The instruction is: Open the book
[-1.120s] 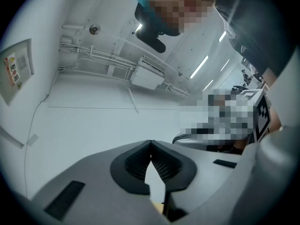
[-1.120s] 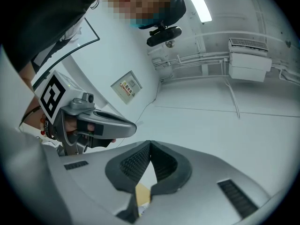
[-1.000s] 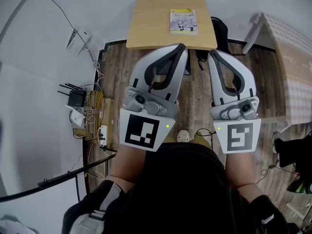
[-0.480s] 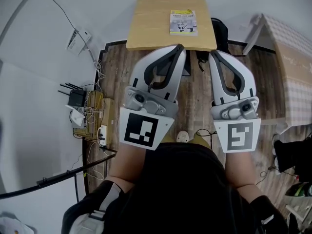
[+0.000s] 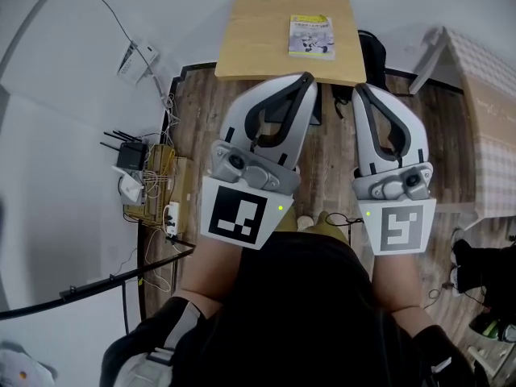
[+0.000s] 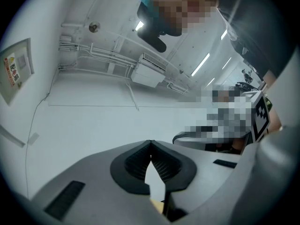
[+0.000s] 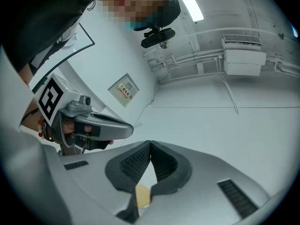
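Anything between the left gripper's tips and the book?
Nothing. In the head view, only a bare strip of the wooden table shows between the left gripper and the closed book.

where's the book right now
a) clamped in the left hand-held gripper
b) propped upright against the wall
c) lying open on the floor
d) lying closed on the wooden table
D: the head view shows the book flat and closed on the table, while the left hand-held gripper and right hand-held gripper are both shut on nothing, short of it.
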Available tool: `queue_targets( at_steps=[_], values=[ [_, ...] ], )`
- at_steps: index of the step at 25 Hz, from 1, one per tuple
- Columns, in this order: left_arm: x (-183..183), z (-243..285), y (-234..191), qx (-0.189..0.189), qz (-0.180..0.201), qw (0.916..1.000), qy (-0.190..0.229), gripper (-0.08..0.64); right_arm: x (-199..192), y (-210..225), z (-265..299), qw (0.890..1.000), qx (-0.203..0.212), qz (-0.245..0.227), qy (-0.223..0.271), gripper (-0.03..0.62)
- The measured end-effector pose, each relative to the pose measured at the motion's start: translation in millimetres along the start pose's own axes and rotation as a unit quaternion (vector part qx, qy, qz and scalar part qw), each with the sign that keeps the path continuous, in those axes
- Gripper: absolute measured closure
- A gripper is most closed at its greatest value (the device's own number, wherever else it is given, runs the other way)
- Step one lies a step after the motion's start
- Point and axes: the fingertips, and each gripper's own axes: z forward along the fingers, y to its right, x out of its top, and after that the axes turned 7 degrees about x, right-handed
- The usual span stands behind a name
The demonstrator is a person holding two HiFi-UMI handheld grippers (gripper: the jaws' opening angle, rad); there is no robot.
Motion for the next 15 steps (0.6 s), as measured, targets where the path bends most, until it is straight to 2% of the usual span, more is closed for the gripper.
queue_targets(
  at_steps=[15],
  values=[
    [-39,37,-36,0.015,0.006,0.9999,0.003,0.549,-46,19,48,1.0,0.005,0.012,-0.007,0.563]
  ],
)
